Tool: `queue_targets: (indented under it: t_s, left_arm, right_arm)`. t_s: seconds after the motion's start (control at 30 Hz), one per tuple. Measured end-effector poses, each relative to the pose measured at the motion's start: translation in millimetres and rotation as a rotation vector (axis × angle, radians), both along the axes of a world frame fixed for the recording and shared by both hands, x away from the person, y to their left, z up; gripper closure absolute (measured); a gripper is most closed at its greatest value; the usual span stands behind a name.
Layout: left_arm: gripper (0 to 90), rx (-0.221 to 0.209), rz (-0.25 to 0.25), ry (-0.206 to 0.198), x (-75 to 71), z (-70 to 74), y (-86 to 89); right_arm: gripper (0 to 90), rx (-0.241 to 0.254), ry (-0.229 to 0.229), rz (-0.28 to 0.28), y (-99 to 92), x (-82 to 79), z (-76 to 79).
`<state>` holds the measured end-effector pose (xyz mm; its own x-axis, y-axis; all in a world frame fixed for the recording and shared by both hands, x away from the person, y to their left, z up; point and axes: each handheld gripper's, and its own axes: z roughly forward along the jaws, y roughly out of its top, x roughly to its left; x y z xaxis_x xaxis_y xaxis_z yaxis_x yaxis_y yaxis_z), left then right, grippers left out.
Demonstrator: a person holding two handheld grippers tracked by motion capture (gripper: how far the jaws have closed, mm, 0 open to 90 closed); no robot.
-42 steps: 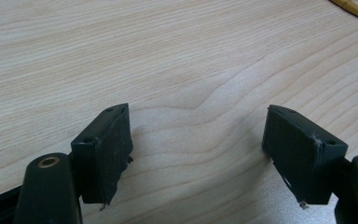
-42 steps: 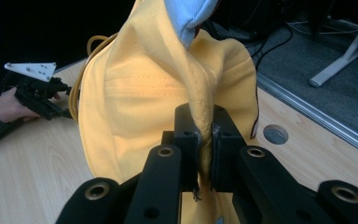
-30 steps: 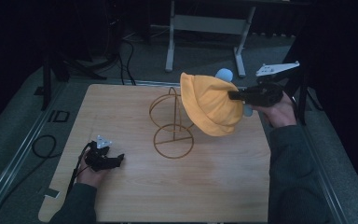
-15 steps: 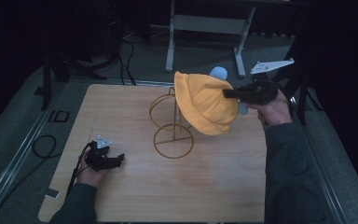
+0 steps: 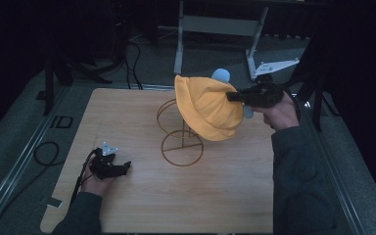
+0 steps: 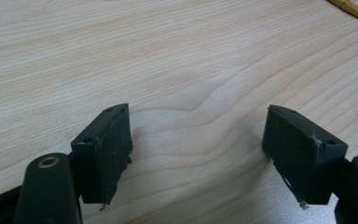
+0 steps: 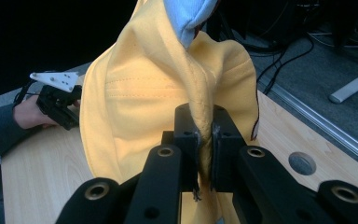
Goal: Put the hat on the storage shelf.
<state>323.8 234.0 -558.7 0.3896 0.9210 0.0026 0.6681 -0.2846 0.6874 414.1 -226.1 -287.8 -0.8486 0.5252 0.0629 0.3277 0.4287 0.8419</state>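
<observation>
Since the earlier frame the right gripper [image 5: 232, 97] has carried the yellow hat [image 5: 208, 108] leftward over the wire stand [image 5: 181, 132]. Near the desk's [image 5: 127, 117] front-left corner, the left gripper [image 5: 122, 168] rests released. Farther back, mid-desk, the right one clenches the hat's fabric.

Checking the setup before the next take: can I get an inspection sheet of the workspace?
Surface: wooden table, bare light wood grain.
Job's things: yellow hat held up over the wire stand; a pale blue lining shows at its top.
Clutter: nothing seen on the tabletop.
Grippers: right gripper has its jaws clamped on a fold of the hat; left gripper rests low on the table, jaws open, nothing between them.
Cables: left gripper's cable trails off the table; a loop lies on the floor.
Surroundings: dark room, grey metal frame behind the table.
</observation>
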Motion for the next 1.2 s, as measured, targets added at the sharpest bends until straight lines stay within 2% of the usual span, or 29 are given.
queue_targets:
  t_s: [0.37,0.87,1.0,1.2]
  left_arm:
    - [24.3,-0.001,0.001,0.000,0.1,0.0,-0.1]
    - [24.3,0.001,-0.002,0.001,0.1,0.1,-0.1]
    - [24.3,0.001,-0.003,0.000,0.2,0.1,0.0]
    - [24.3,0.002,-0.005,-0.001,0.5,0.1,-0.1]
  right_arm:
    - [83.8,-0.026,-0.002,0.024,24.3,4.0,2.5]
    - [82.9,-0.130,-0.006,0.056,78.9,10.6,9.9]
    - [82.0,-0.165,-0.004,0.059,94.6,13.2,9.2]
    - [80.0,-0.190,0.002,0.067,113.3,15.5,5.7]
